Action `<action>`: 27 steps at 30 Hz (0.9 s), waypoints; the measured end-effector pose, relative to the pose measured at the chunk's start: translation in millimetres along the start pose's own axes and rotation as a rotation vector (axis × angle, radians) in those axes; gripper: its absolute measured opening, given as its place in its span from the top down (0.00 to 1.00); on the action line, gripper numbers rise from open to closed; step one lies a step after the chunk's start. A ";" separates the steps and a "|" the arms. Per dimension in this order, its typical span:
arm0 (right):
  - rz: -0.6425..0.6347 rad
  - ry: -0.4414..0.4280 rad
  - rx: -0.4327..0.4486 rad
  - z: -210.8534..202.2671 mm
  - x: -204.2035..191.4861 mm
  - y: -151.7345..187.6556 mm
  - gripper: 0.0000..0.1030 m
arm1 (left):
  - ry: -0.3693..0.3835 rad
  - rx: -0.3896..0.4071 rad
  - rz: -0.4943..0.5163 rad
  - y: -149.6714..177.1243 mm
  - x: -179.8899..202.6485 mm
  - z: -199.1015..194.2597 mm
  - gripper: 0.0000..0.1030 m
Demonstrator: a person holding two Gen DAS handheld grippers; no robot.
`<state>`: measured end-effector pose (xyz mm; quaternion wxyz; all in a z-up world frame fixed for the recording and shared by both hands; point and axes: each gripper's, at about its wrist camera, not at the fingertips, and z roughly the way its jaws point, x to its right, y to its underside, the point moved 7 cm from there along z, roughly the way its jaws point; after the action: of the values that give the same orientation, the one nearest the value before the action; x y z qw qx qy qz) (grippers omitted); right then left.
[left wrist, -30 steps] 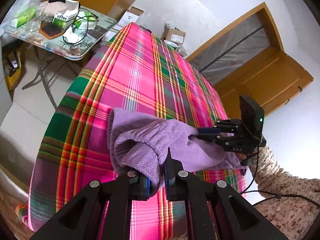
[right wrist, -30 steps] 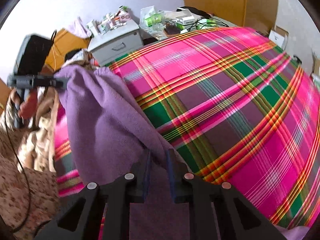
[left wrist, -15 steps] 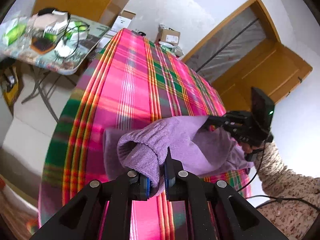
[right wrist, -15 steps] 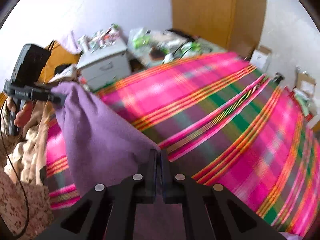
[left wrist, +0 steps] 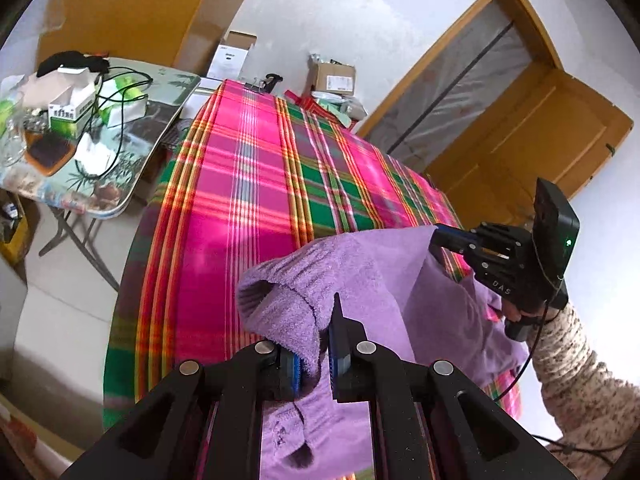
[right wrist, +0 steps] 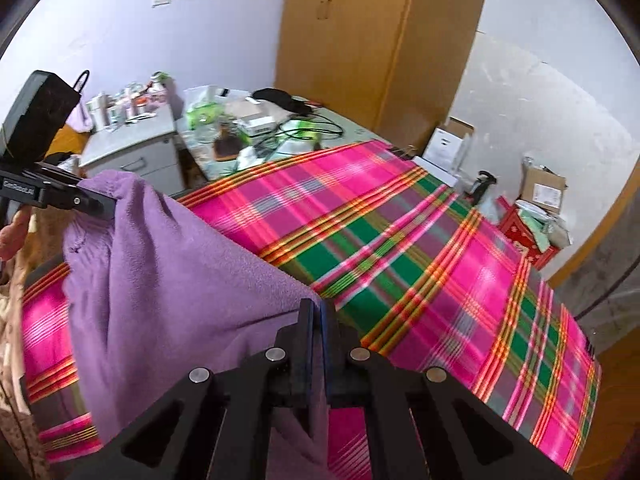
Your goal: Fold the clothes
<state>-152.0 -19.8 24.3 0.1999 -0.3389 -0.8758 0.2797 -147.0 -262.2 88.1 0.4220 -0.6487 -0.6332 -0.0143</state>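
Note:
A purple fleece garment (left wrist: 372, 280) hangs stretched between both grippers above the plaid-covered table (left wrist: 248, 184). In the left wrist view my left gripper (left wrist: 314, 354) is shut on a bunched, ribbed edge of it. The right gripper (left wrist: 440, 240) shows across from it, pinching the other end. In the right wrist view my right gripper (right wrist: 316, 332) is shut on a thin edge of the purple garment (right wrist: 168, 272), and the left gripper (right wrist: 96, 206) holds the far corner at the left. The garment's lower part drapes down below both views.
A pink, green and orange plaid cloth (right wrist: 440, 280) covers the table. A cluttered side table (left wrist: 80, 120) with boxes and cables stands beyond its far end, next to a grey drawer cabinet (right wrist: 136, 152). Cardboard boxes (left wrist: 332, 76) sit by the wall, near wooden doors (left wrist: 540, 128).
Both grippers have lifted the purple garment off the cloth and pulled it taut between them. The right gripper closed fully on its edge. More of the room is now in view.

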 end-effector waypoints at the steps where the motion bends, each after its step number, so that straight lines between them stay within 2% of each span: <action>1: 0.001 0.012 0.002 2.8 4.1 -2.8 0.97 | 0.000 0.000 -0.004 -4.8 -1.9 3.9 0.91; 10: -0.051 0.166 0.022 33.8 38.2 -38.9 0.97 | -0.017 -0.010 -0.040 -49.1 -16.1 40.8 0.91; 16: -0.110 0.272 0.008 70.2 54.4 -52.0 0.97 | -0.048 -0.036 -0.069 -59.0 -33.8 61.6 0.91; 21: -0.111 0.285 -0.014 97.8 61.1 -61.3 0.97 | -0.072 -0.058 -0.099 -65.6 -49.5 78.1 0.90; 27: -0.198 0.338 -0.071 137.0 52.1 -61.2 0.96 | -0.092 -0.073 -0.147 -67.3 -67.2 90.8 0.90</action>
<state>-291.3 -69.2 -33.6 0.3588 -0.2999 -0.8681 0.1666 -263.3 -275.8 28.2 0.3662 -0.6156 -0.6968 -0.0383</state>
